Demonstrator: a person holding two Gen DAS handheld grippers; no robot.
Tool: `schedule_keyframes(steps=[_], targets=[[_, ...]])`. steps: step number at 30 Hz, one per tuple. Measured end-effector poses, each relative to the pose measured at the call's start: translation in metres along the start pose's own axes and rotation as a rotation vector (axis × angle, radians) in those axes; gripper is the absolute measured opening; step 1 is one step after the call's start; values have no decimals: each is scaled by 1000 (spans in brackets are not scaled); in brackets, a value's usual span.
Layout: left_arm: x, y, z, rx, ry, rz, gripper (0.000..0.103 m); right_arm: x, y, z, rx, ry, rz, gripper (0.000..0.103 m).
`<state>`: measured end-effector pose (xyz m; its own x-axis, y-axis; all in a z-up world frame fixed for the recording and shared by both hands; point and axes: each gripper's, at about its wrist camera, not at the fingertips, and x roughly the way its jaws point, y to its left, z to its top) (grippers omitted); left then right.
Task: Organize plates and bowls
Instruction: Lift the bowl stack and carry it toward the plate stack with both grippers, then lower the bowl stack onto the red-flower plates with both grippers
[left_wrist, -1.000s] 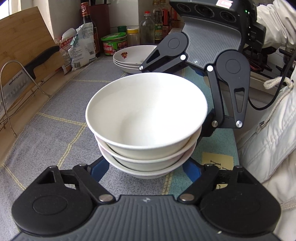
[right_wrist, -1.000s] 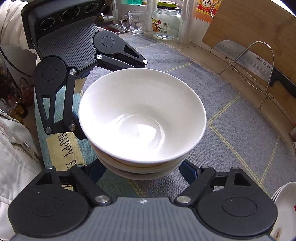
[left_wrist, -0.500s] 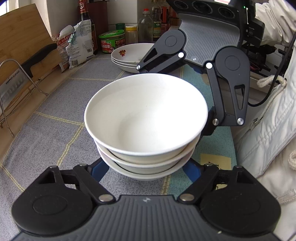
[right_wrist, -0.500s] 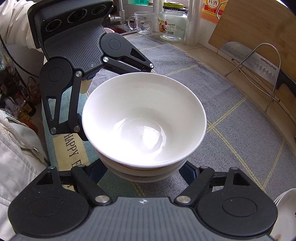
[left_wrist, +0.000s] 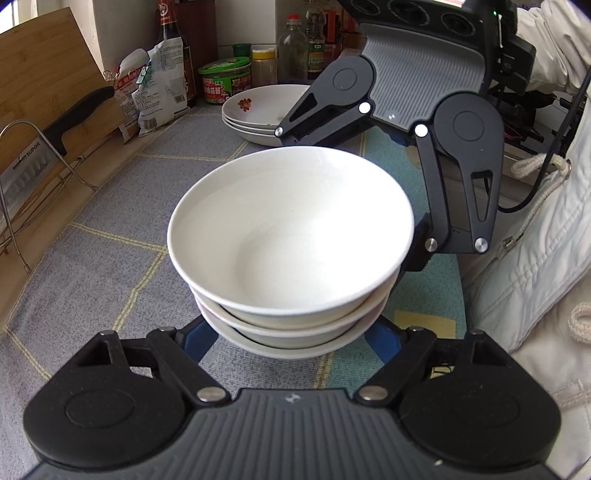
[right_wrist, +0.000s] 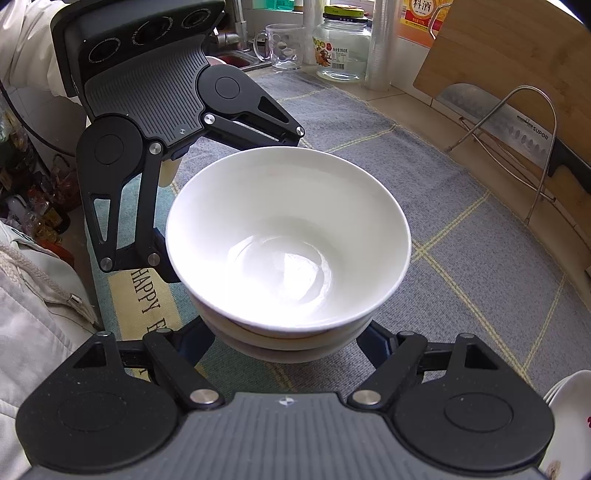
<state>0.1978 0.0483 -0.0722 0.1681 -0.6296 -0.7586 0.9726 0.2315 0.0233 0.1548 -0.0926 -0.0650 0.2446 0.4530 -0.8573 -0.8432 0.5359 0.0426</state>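
On the mat (left_wrist: 110, 229), white bowls (left_wrist: 291, 236) — stacked (glossy)

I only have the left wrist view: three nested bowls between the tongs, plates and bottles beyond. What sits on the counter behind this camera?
Observer: In the right wrist view, a glass mug stands past the far end of the mat.
Operator: Anything next to it?
Observer: A glass jar with a green lid, just right of the mug.
Operator: That yellow patch on the mat, is it printed?
Observer: Yes, it reads "HAPPY", beside the stack of bowls.
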Motion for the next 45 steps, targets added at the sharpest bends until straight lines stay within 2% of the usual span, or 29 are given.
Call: schedule_keyframes(steps=[10,21,35,45], targets=[[7,-16,25,-13,-3,46,85,-25,-14,-11,-34,-16,7,86],[34,-25,78,-23,-29,80,85,-67,-50,-39,-77,-22,0,86],[81,-20,154,59,-54,96,85,-120,-111,-83,-76,-54,-85,86],[121,-10,192,98,-58,89,85,-141,-151,-111,-53,-53,-148,86]])
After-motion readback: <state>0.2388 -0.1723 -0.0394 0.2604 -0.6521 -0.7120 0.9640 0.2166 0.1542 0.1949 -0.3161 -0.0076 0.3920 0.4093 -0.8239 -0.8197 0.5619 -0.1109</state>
